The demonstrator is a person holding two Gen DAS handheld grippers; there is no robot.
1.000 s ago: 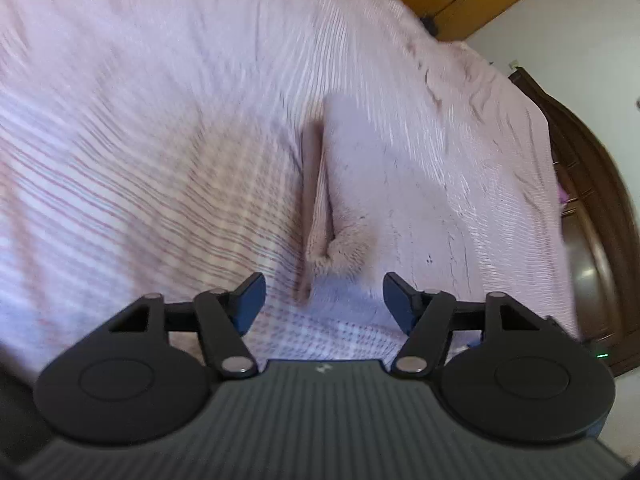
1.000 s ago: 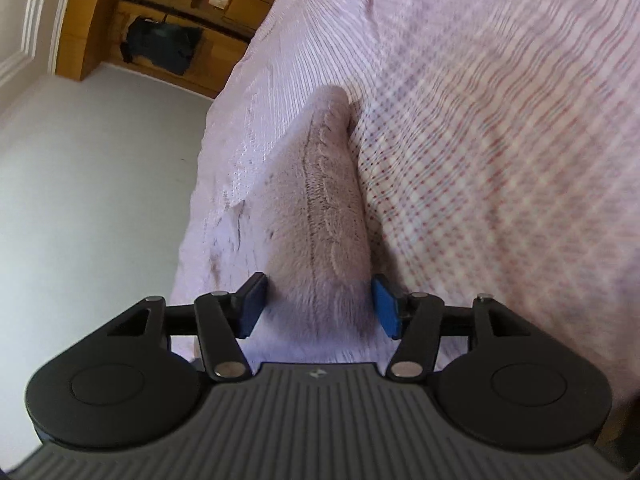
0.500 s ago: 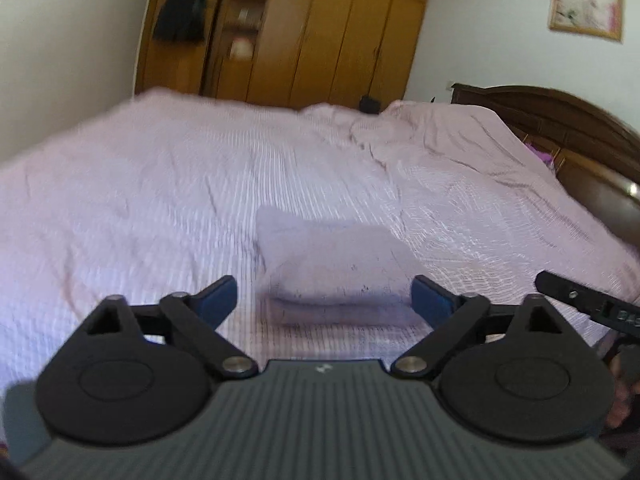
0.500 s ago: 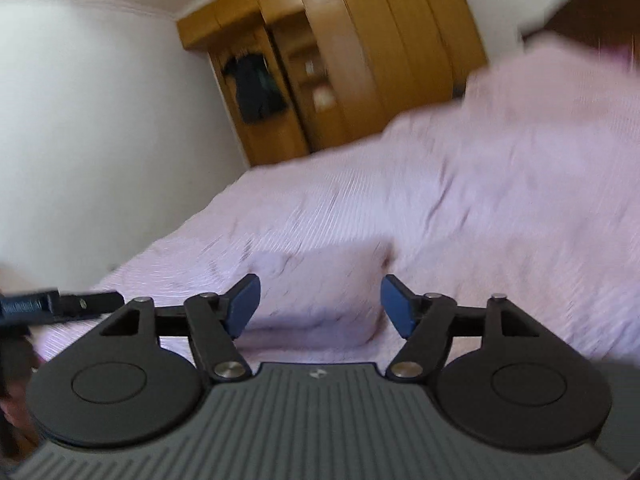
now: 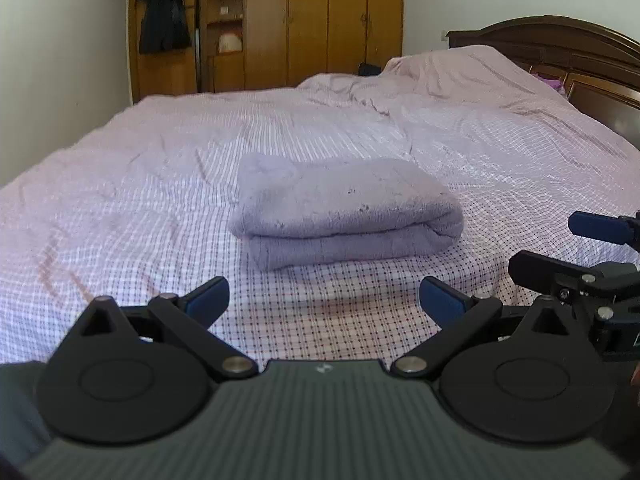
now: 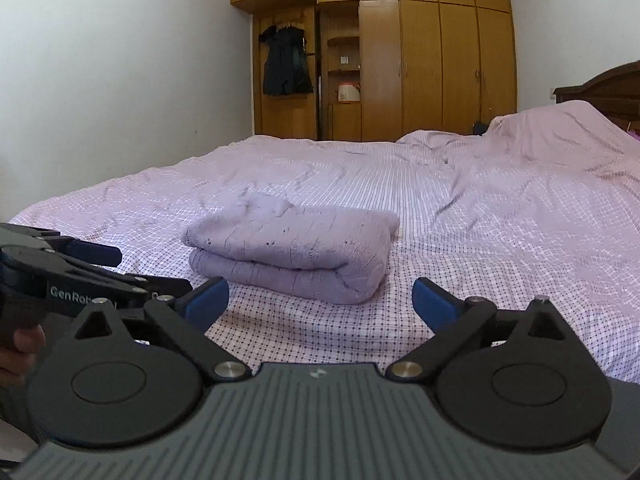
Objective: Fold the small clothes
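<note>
Low and level, left tongs (image 5: 324, 300) and right tongs (image 6: 320, 300) both spread wide, empty, short of the folded lilac garment (image 5: 344, 212).

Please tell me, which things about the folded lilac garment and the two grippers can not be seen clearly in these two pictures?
- Folded lilac garment: its type is unknown; the folds hide sleeves and collar in both views.
- Its underside and far side: hidden by its own bulk and the bed.
- Right gripper in the left wrist view: cut by the right edge.
- Left gripper in the right wrist view: cut by the left edge.
</note>
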